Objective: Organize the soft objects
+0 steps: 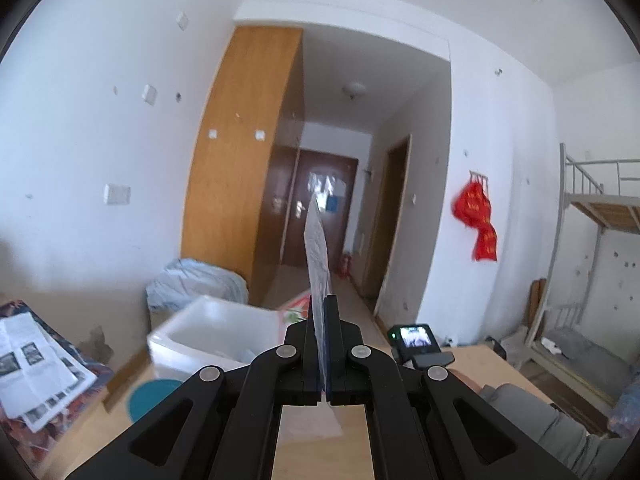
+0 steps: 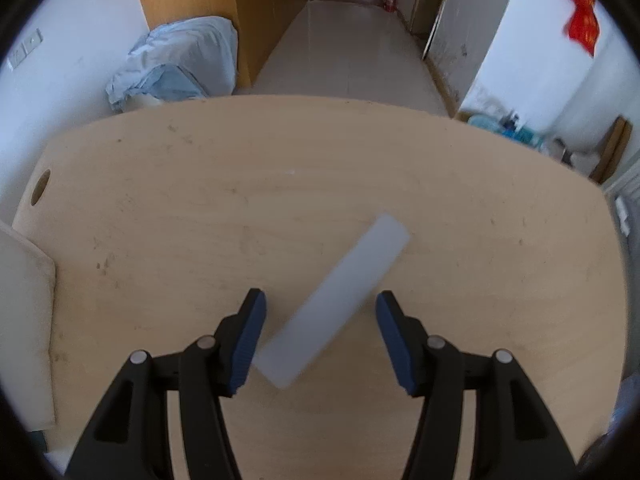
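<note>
Above table (image 2: pixel 160 208), right hand-held gripper (image 2: pixel 320 300) gapes over white strip (image 2: pixel 340 296); left hand-held gripper (image 1: pixel 325 300) pinches upright sheet (image 1: pixel 318 252).

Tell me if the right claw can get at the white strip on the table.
Probably yes: the right claw is open, and the white strip lies flat on the table between its fingers, nothing covering it.
</note>
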